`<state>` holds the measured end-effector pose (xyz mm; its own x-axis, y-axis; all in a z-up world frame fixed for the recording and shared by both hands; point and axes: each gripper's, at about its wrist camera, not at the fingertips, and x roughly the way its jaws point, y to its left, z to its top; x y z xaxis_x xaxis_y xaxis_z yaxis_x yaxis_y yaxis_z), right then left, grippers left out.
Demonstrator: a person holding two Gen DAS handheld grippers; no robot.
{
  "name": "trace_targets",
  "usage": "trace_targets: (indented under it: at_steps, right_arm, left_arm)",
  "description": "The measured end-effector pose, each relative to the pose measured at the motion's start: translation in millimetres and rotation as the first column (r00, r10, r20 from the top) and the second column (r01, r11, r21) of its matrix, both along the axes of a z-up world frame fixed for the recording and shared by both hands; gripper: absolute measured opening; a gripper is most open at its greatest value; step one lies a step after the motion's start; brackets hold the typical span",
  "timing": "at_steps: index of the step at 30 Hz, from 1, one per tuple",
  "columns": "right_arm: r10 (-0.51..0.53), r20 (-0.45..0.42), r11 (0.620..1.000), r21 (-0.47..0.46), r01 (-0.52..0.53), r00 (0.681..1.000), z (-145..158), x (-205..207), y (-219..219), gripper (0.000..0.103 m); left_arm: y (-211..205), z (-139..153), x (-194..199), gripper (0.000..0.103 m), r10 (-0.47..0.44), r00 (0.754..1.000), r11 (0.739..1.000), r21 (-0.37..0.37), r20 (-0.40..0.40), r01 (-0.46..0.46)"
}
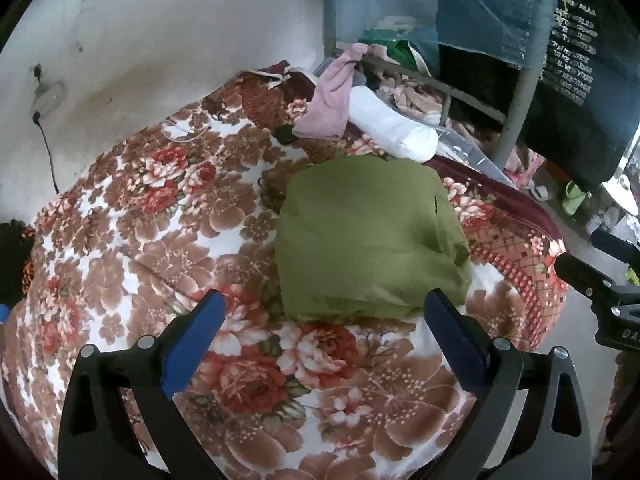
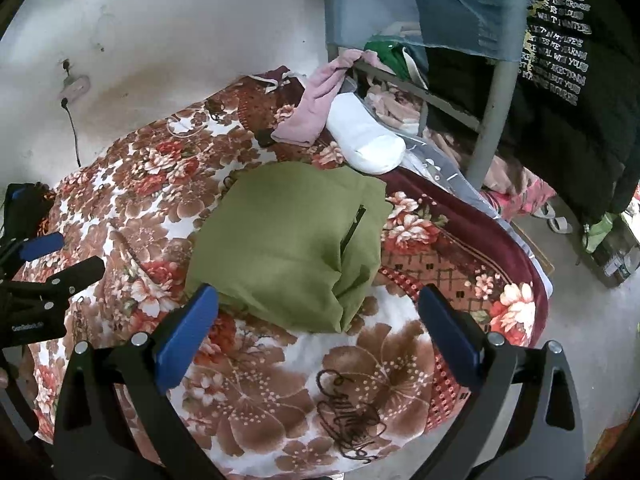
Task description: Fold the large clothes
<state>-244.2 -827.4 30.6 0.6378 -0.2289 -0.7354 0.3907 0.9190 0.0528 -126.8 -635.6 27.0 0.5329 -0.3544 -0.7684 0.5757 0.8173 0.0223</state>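
Observation:
An olive green garment [image 1: 368, 240] lies folded into a compact rectangle on the floral blanket [image 1: 160, 232]; in the right wrist view the same green garment [image 2: 288, 244] shows a dark slit near its right edge. My left gripper [image 1: 324, 316] hovers open just in front of the garment's near edge, nothing between its blue pads. My right gripper [image 2: 316, 312] is open too, its left pad close to the garment's near left corner, holding nothing. Each gripper shows at the edge of the other's view: the right one [image 1: 600, 284], the left one [image 2: 44, 264].
A pink cloth [image 1: 332, 104] and a white roll [image 1: 392, 128] lie behind the garment by a grey metal frame [image 1: 516, 108]. Dark printed clothing [image 2: 560, 40] hangs at right. The wall [image 1: 160, 32] with a cable bounds the far side. The bed edge drops to a concrete floor [image 2: 580, 320] at right.

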Motion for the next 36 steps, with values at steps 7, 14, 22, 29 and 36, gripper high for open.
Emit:
trace_targets:
  at_steps: [7, 14, 22, 29, 36]
  right_arm:
    - [0.037, -0.034, 0.999, -0.016, -0.038, 0.999, -7.3, -0.3, 3.7, 0.098]
    - [0.031, -0.041, 0.999, -0.034, -0.032, 0.999, -9.3, -2.5, 5.3, 0.098]
    - [0.023, -0.061, 0.998, -0.059, -0.026, 0.998, -10.8, -5.8, 8.7, 0.098]
    - [-0.008, -0.062, 1.0, -0.018, 0.007, 0.998, -11.4, -14.7, 5.7, 0.098]
    - [-0.02, -0.058, 1.0, -0.001, 0.02, 0.998, -10.4, -16.2, 3.5, 0.098]
  left_arm:
    - [-7.4, -0.6, -6.7, 0.098, -0.008, 1.0, 0.999, 0.04, 0.023, 0.007]
    - [-18.2, 8.3, -15.1, 0.098, -0.061, 0.997, 0.998, 0.023, 0.038, 0.061]
    - [-21.1, 8.3, -15.7, 0.098, -0.109, 0.994, 0.994, 0.036, 0.024, 0.108]
    - [-19.6, 8.0, -17.6, 0.098, -0.119, 0.993, 0.993, 0.026, 0.012, 0.118]
    - [-16.7, 6.2, -16.5, 0.098, -0.111, 0.994, 0.994, 0.022, 0.008, 0.111]
